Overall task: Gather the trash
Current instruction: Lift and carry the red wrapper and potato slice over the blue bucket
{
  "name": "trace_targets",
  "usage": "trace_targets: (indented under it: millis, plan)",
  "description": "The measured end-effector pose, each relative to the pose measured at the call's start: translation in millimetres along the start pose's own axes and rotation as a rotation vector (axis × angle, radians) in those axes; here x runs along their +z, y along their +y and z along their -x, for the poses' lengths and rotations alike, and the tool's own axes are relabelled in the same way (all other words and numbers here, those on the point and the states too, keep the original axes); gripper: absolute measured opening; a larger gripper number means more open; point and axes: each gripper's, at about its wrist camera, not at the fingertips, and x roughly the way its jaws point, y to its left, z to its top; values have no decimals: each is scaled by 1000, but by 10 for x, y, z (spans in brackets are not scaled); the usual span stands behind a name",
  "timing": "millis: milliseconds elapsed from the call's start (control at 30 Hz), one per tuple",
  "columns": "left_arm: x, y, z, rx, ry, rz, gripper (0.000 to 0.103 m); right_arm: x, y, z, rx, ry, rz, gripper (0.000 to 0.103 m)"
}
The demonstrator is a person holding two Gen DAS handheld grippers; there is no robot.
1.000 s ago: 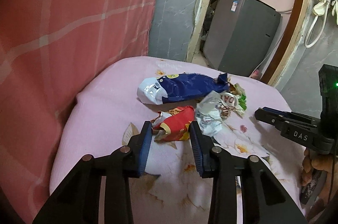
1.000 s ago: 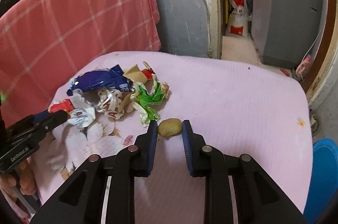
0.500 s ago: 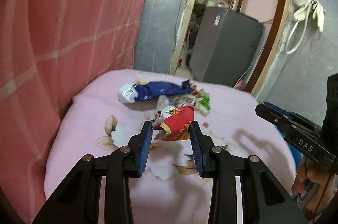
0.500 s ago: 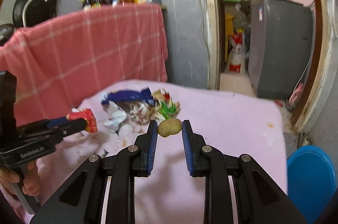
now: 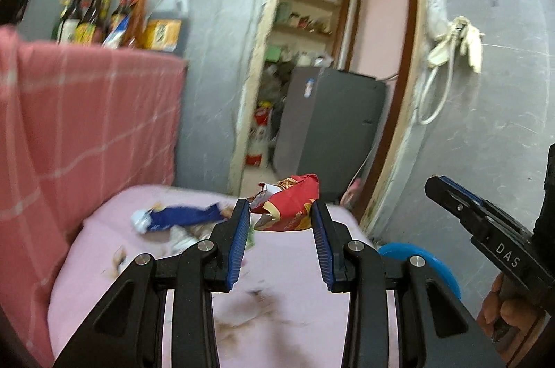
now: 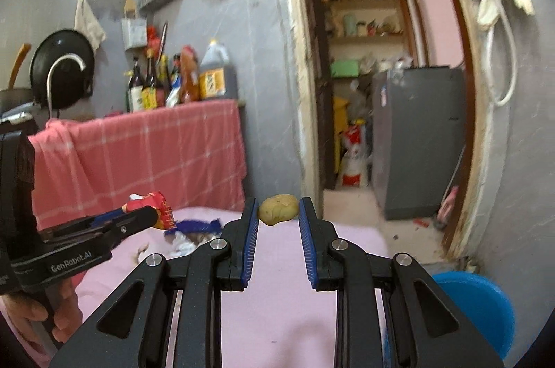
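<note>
In the left wrist view the left gripper (image 5: 281, 215) is clamped on a crumpled red wrapper (image 5: 289, 203), held clear above the pink table (image 5: 295, 281), its long axis running across between the pads. The blue bin (image 5: 423, 264) sits low on the right, just past the table's right edge and partly hidden behind the right finger; the right gripper (image 5: 433, 185) enters from the right, its tips and load cut off here. More trash, a blue wrapper (image 5: 184, 217) among it, lies on the far left of the table, blurred. In the right wrist view the right gripper (image 6: 278, 211) is closed on a small yellowish lump (image 6: 279, 209), perhaps a potato, pinched by its ends and lifted off the table (image 6: 277, 316). The bin (image 6: 482, 309) lies near, low on the right, its lower part cut off by the frame; I judge the right gripper the nearer to it, so both loads must swing right and down. The left gripper (image 6: 152, 213) shows on the left with the wrapper (image 6: 156, 205) at its tip.
</note>
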Motion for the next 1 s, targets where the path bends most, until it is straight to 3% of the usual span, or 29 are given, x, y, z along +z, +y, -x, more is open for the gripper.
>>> trace_targets:
  millis: [467, 733, 1000]
  plan:
    - [60, -995, -58, -137, -103, -60, 31, -22, -556, 680, -240, -149, 21, 22]
    - [-18, -1437, -327, -198, -79, -98, 32, -139, -998, 886, -360, -159, 2, 22]
    - [-117, -1779, -671, -255, 1, -122, 32, -357, -1396, 931, -422, -130, -88, 22]
